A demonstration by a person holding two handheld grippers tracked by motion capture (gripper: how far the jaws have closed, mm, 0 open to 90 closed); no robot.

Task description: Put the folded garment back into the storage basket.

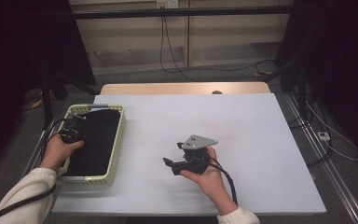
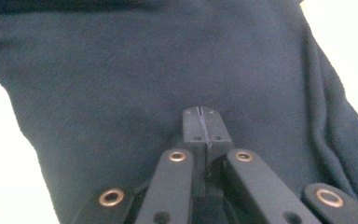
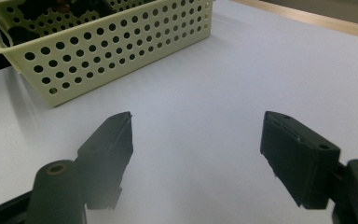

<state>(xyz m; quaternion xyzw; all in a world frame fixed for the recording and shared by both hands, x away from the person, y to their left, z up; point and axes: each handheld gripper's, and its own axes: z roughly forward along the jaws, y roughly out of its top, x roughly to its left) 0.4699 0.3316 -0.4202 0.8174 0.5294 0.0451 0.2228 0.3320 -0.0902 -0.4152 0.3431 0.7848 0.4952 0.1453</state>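
Two handheld tools are showing in the high view. The left tool (image 1: 70, 135) is reaching into the pale yellow perforated plastic basket (image 1: 117, 140), which is sitting at the left edge of the white worktop (image 1: 261, 140). A dark navy fleece cloth (image 1: 95, 140) is lying inside that basket and filling most of it, and the left tool is pressing down at the cloth's left side. The right tool (image 1: 170, 163) is resting in the person's right hand (image 1: 207, 179) over the bare middle of the worktop, well apart from the basket, with its tips pointing left toward it.

Moving to the left gripper view, the left tool (image 2: 199, 114) is showing its jaws drawn fully together, tips meeting with only a thin seam between them. They are digging into the navy cloth (image 2: 121, 70), which is puckering slightly around them; whether a fold is actually pinched between them I cannot tell.

Turning to the right gripper view, the right tool (image 3: 196, 135) is holding its jaws wide apart, with nothing between them but white worktop (image 3: 205, 93). The yellow basket (image 3: 112, 42) is standing beyond them at the upper left, dark cloth peeking over its rim
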